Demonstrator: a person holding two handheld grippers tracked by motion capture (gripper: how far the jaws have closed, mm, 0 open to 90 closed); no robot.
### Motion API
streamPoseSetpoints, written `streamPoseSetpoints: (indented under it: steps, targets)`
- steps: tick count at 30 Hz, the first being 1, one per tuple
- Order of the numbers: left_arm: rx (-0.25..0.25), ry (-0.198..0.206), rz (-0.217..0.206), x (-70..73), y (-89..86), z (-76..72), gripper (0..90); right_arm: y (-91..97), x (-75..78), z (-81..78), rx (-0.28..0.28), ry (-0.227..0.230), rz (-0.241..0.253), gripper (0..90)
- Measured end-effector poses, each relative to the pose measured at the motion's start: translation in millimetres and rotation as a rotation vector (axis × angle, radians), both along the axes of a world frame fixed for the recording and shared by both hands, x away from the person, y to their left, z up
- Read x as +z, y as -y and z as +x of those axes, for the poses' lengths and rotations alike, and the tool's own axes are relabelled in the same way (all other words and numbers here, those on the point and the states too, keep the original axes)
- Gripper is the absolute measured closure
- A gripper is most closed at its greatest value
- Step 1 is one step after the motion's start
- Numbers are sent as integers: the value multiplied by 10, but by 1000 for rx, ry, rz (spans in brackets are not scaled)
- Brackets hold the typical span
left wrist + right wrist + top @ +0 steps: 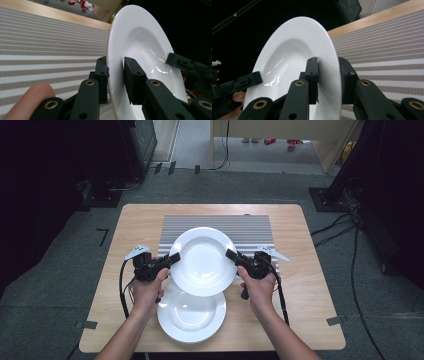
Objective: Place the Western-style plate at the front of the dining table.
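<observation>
A white deep plate (203,260) hangs in the air over the table, held by its rim from both sides. My left gripper (173,258) is shut on the plate's left rim; in the left gripper view the rim (115,75) sits clamped between the two black jaws. My right gripper (231,255) is shut on the opposite rim, and in the right gripper view the plate (294,57) stands edge-on between its jaws. A second white deep plate (192,316) lies flat on the table near the front edge, partly under the lifted one.
A grey-and-white striped mat (216,227) covers the middle back of the wooden table (310,295). Cables trail from both grippers toward the front. Dark equipment and floor cables surround the table.
</observation>
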State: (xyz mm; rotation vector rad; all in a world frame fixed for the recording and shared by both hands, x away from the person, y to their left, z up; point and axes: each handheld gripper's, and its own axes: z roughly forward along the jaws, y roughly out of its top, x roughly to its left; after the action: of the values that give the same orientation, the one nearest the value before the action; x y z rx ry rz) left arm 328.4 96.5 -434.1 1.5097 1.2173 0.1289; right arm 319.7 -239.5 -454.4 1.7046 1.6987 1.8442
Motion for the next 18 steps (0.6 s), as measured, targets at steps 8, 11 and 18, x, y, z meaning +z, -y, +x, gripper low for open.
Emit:
streamPoseSetpoints:
  steps: [8,11,18]
  targets:
    - [-7,-24,10,4,150,331,748,137,15,277,-14,-22,-5,744]
    - [-7,-33,13,-10,200,456,748,188,2,384,-19,-38,1,745]
    - [-4,-85,7,-109,306,737,750,286,-80,630,-33,-93,7,745]
